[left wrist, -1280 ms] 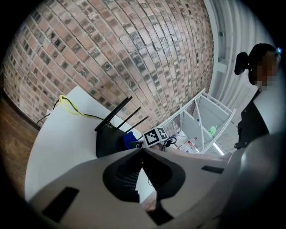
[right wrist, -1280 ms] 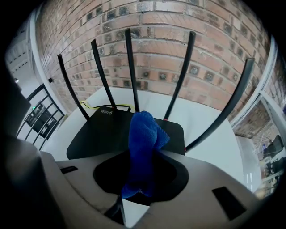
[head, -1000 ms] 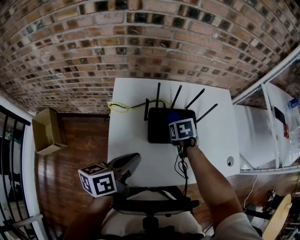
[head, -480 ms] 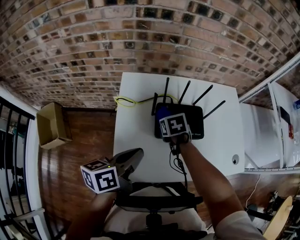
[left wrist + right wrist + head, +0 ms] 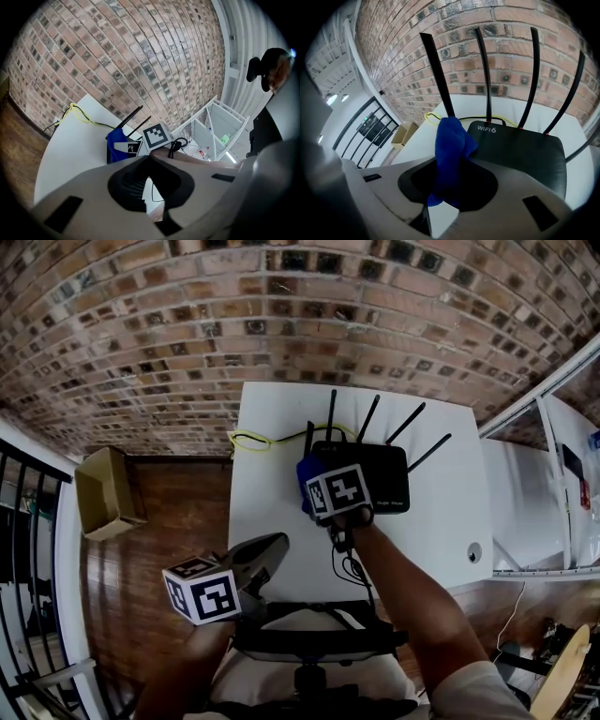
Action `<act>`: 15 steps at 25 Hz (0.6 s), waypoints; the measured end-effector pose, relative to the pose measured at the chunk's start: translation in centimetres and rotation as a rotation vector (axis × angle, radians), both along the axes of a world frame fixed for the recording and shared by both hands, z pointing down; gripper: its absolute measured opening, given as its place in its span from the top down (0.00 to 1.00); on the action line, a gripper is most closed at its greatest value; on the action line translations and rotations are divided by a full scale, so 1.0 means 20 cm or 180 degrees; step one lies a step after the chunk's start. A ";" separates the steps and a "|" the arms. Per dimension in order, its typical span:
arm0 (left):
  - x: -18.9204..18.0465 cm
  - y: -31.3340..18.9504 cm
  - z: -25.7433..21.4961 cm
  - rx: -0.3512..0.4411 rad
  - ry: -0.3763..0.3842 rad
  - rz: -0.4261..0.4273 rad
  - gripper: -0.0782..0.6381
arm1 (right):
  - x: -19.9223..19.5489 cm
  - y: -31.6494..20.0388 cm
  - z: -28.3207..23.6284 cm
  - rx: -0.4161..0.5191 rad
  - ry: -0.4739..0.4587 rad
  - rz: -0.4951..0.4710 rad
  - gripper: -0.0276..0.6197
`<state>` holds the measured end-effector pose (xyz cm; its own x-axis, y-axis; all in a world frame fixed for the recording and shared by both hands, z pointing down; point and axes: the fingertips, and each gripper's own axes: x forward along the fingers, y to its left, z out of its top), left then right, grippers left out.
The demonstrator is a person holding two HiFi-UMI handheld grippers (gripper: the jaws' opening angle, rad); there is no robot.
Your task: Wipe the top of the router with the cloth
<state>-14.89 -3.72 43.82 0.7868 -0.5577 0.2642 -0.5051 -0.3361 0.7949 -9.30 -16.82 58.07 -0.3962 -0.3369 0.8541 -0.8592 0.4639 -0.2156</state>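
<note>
The black router (image 5: 375, 476) is seen at the centre of the head view, on the white worktop (image 5: 272, 521), with its antennas raised toward the brick wall. The blue cloth (image 5: 449, 145) is clamped in the right hand-held gripper (image 5: 451, 180) and is pressed against the router's left edge. The left hand-held gripper (image 5: 267, 554) is held at lower left over the worktop's near edge, its jaws closed together on nothing.

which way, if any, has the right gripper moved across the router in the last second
Yes. Against the router, the right gripper has slid left, from right of its middle to its left end, carrying the cloth to that edge.
</note>
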 end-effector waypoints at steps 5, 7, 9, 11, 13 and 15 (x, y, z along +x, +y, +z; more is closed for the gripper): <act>0.02 -0.01 0.01 -0.0030 -0.0017 0.0045 0.89 | -0.03 0.02 -0.08 0.0082 -0.0192 -0.0047 0.76; 0.04 -0.03 0.01 -0.0027 -0.0034 0.0060 0.89 | -0.01 0.01 -0.13 0.0154 -0.0268 -0.0023 0.76; 0.06 -0.04 0.01 -0.0017 -0.0033 0.0098 0.89 | 0.04 0.00 -0.17 0.0236 -0.0311 0.0036 0.76; 0.09 -0.05 0.01 -0.0008 -0.0023 0.0146 0.89 | 0.14 -0.01 -0.20 0.0331 -0.0271 0.0106 0.76; 0.12 -0.05 0.02 -0.0030 -0.0019 0.0196 0.89 | 0.26 -0.01 -0.21 0.0424 -0.0181 0.0183 0.76; 0.14 -0.05 0.03 -0.0055 -0.0026 0.0232 0.89 | 0.41 -0.01 -0.21 0.0492 -0.0111 0.0302 0.76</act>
<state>-12.03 -4.74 44.39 0.8229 -0.4945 0.2798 -0.4863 -0.3583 0.7970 -1.13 -17.03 53.80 -0.3849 -0.5004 0.7755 -0.8940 0.4110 -0.1785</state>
